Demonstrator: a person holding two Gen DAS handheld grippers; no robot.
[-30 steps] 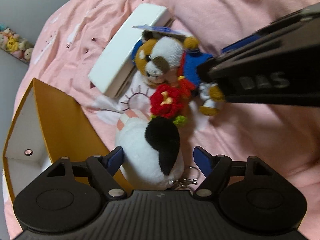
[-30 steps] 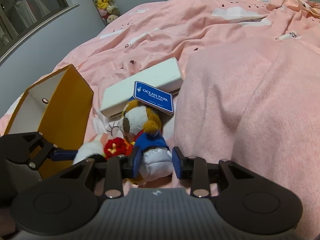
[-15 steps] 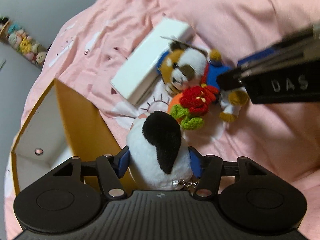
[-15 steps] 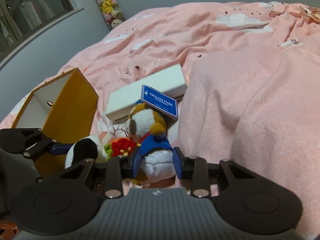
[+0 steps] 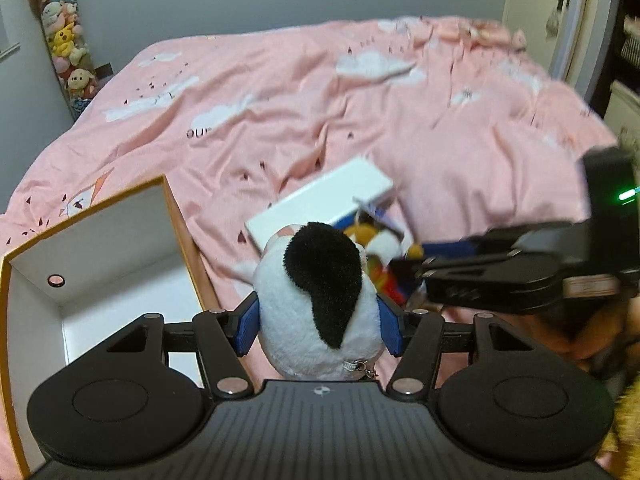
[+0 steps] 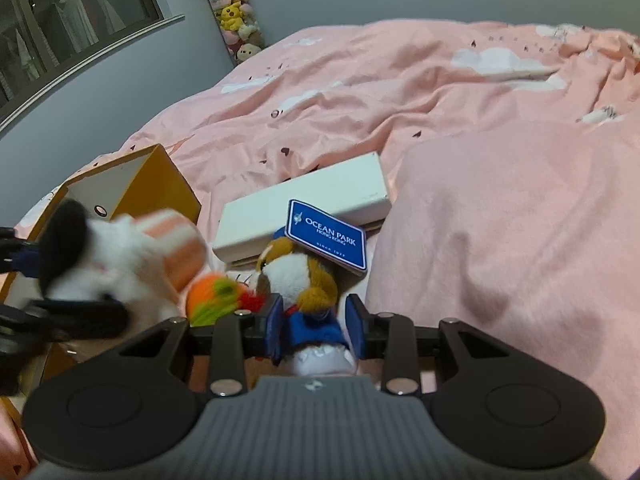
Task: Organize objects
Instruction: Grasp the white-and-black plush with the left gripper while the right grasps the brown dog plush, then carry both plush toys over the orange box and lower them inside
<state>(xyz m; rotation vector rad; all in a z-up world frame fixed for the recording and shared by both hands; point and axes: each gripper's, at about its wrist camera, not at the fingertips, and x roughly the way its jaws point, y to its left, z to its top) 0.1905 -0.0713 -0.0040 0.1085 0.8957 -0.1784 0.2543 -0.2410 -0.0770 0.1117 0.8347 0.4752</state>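
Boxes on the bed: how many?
2. The open yellow box with a white interior sits left of the left gripper; the closed white box lies flat behind the dog plush. More may be hidden under the bedding.

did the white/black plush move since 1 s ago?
Yes. The left gripper has lifted the white-and-black plush off the bedspread; it now sits level with the orange box rim.
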